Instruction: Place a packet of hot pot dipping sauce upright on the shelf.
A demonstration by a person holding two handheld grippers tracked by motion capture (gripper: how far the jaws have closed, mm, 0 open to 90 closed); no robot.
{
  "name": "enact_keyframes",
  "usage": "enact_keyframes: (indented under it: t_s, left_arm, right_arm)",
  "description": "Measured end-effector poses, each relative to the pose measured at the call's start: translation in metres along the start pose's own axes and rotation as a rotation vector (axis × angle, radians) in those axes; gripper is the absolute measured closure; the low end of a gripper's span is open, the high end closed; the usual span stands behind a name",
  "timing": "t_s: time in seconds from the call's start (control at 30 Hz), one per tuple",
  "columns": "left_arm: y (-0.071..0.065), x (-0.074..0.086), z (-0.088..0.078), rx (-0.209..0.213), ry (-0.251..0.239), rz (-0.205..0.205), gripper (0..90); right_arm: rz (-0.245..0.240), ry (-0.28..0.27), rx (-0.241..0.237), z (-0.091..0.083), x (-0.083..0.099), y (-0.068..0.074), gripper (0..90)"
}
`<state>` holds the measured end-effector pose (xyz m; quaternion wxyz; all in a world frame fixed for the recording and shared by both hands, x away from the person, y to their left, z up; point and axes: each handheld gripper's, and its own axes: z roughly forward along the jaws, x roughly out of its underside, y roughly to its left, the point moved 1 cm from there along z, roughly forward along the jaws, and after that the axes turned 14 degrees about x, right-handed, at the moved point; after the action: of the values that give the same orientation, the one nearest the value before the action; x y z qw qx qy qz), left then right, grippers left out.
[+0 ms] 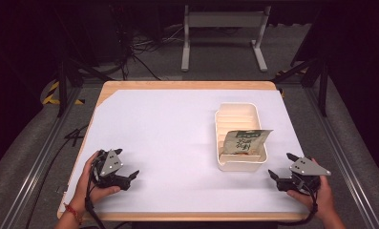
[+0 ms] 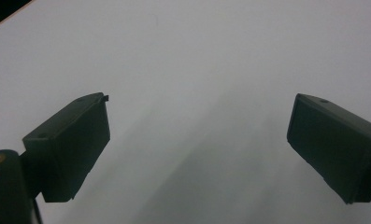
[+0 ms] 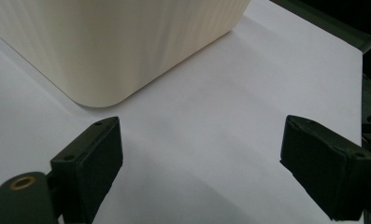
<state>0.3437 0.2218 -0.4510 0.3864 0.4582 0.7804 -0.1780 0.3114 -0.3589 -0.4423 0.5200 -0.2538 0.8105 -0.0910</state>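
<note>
Near the right edge of the white-covered surface [image 1: 168, 138] stands a cream plastic ribbed tray [image 1: 239, 110], and a green-and-beige printed snack packet [image 1: 246, 141] lies tilted in its near end, one corner over the rim. Probably the tray keeps the packet from sliding. The right hand-held gripper [image 1: 278, 168] rests at the near right corner, jaws wide and holding nothing, just beside the tray's near wall [image 3: 117, 42]. The left hand-held gripper [image 1: 127, 164] waits near the near left corner, well apart from the tray, also wide and holding nothing.
</note>
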Motion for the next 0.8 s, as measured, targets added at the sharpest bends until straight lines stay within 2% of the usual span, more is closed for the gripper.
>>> enact_keyframes:
  t_s: [0.17, 0.3, 0.43, 0.47, 0.6, 0.7, 0.8]
  left_arm:
    - [0.005, 0.009, -0.012, -0.004, -0.027, -0.043, 6.8]
    - [0.009, 0.016, -0.024, -0.002, -0.074, -0.085, 6.8]
    - [0.008, 0.022, -0.029, -0.007, -0.083, -0.1, 6.6]
    - [0.006, 0.025, -0.033, 0.01, -0.088, -0.102, 6.6]
    - [0.004, 0.032, -0.038, 0.024, -0.1, -0.116, 6.6]
    - [0.005, 0.035, -0.042, -0.003, -0.109, -0.118, 6.6]
    - [0.007, 0.037, -0.045, 0.003, -0.134, -0.142, 6.8]
  right_arm:
    - [0.002, -0.001, 0.0, 0.0, 0.0, 0.0, 13.6]
    - [-0.002, -0.001, 0.0, 0.0, -0.001, 0.001, 13.6]
    - [-0.001, -0.004, 0.0, -0.001, -0.001, 0.001, 13.5]
    - [-0.001, -0.009, 0.004, -0.001, -0.001, 0.0, 13.6]
    - [0.004, -0.007, 0.004, -0.002, -0.001, -0.001, 13.5]
    - [0.004, -0.006, 0.003, -0.001, -0.001, -0.001, 13.5]
    - [0.008, -0.003, 0.002, 0.0, -0.001, -0.001, 13.5]
